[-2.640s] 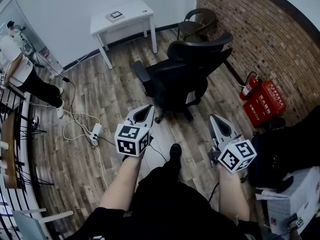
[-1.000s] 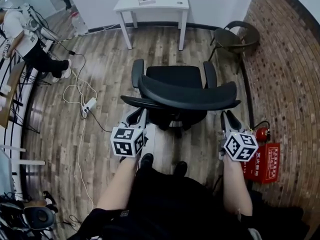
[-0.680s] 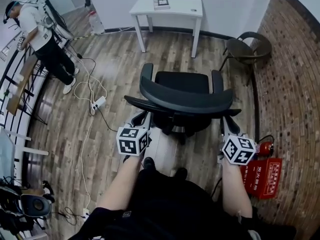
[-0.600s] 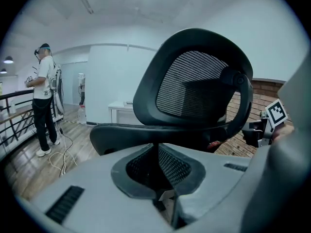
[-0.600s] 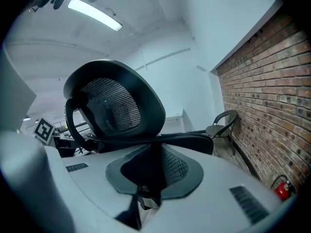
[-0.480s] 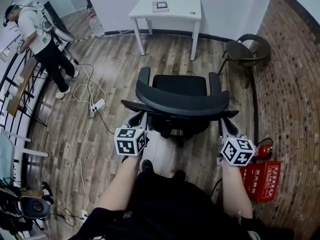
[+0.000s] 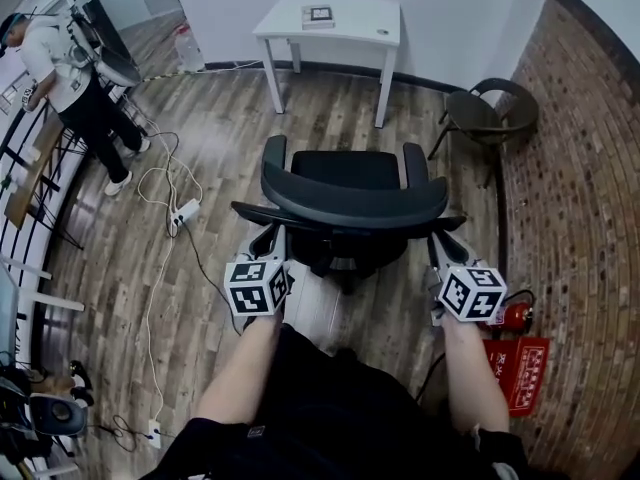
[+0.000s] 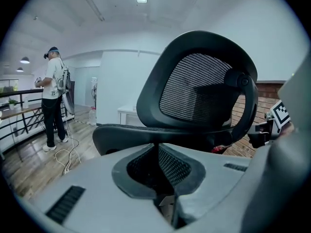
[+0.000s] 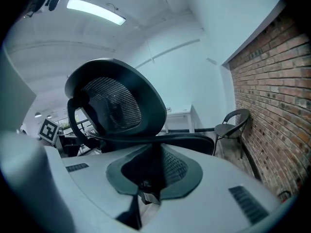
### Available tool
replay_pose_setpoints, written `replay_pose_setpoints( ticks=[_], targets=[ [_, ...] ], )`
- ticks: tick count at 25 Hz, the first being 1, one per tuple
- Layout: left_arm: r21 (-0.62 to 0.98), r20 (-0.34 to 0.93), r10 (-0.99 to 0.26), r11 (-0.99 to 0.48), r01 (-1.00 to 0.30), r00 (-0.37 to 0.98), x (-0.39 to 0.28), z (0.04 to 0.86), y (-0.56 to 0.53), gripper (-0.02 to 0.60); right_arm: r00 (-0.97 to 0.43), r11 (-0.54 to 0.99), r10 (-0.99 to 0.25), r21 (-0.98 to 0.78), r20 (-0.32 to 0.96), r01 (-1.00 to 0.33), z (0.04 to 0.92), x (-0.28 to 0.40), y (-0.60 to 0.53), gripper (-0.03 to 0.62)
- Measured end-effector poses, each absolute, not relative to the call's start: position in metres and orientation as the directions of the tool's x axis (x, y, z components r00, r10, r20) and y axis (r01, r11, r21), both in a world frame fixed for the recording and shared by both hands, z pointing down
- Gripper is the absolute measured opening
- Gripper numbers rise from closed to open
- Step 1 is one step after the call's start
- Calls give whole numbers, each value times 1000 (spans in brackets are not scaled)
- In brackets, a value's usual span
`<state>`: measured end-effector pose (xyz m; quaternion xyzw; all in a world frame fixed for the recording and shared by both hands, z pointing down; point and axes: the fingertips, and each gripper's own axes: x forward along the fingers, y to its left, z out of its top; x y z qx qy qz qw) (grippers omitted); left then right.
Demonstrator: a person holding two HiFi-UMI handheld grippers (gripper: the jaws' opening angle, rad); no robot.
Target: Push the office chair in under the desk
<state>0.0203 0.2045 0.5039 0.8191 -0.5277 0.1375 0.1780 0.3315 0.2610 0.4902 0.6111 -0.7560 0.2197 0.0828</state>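
Note:
The black office chair faces the white desk, with a stretch of wooden floor between them. Its curved backrest is right in front of me. My left gripper sits at the backrest's left end and my right gripper at its right end, both against the rear side. In the left gripper view the mesh backrest looms just beyond the left gripper, jaws shut and empty. The right gripper is likewise shut behind the backrest.
A brown metal chair stands by the brick wall on the right. A fire extinguisher and red box lie beside my right arm. A power strip with cables trails left, near a standing person.
The chair, earlier turned sideways and apart from the grippers, now faces the desk squarely. Both grippers have come up against its backrest, and the chair has moved forward slightly over the last second.

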Motion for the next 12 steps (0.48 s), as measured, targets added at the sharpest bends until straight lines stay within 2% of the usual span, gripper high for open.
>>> replay_pose_setpoints(
  ticks=[12],
  targets=[
    [158,384,-824,-386,-909,417,14,503,127,14,-246,157,-886,-243,394,-957,490,326,185,48]
  ],
)
